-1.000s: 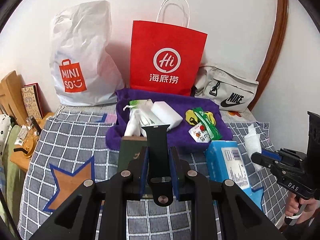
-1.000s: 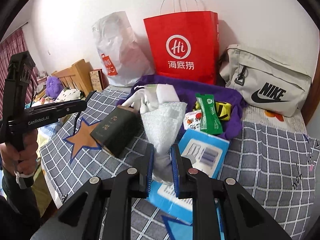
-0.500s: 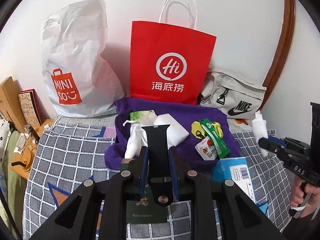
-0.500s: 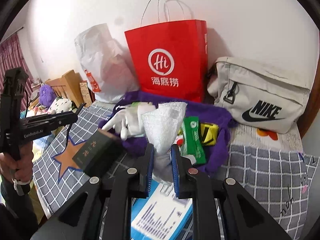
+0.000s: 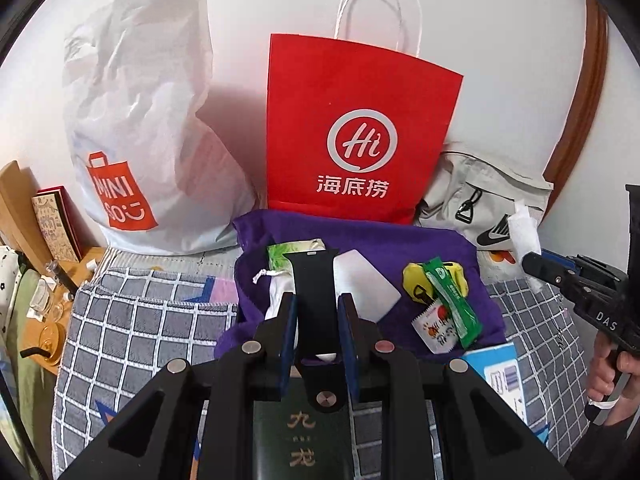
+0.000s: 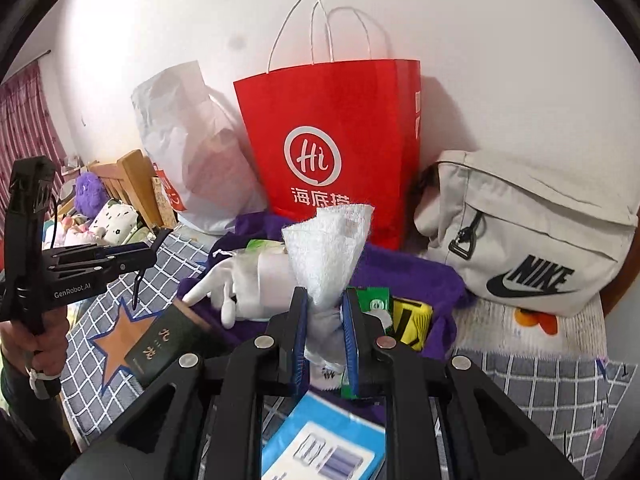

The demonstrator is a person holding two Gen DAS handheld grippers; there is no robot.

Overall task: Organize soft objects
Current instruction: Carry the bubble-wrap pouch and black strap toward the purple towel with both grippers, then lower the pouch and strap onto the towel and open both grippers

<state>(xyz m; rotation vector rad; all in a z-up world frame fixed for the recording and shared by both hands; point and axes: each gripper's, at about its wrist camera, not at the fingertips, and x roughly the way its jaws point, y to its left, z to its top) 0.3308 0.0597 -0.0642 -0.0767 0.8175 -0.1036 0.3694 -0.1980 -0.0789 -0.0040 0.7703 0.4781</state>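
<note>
My left gripper [image 5: 316, 312] is shut on a black watch strap [image 5: 312, 300] that stands upright between the pads, above the purple cloth [image 5: 452, 256]. My right gripper [image 6: 325, 320] is shut on a white mesh cloth [image 6: 326, 248], held up in front of the red paper bag [image 6: 340, 136]. The right gripper also shows at the right of the left wrist view [image 5: 532, 258], with the white cloth [image 5: 522, 232] sticking up near the grey Nike bag [image 5: 480, 204]. On the purple cloth lie a white pouch, a white block [image 5: 368, 284], a yellow item [image 5: 416, 280] and a green packet [image 5: 452, 304].
A white Miniso plastic bag [image 5: 152, 152] stands left of the red paper bag [image 5: 360, 140]. A dark green box [image 6: 160, 344] and a blue box [image 6: 320, 444] lie on the checked blanket [image 5: 140, 320]. A wooden bed frame [image 6: 128, 176] stands at the left.
Both grippers have risen and moved forward toward the bags, each keeping its hold. The right gripper with the white cloth now sits higher, near the Nike bag.
</note>
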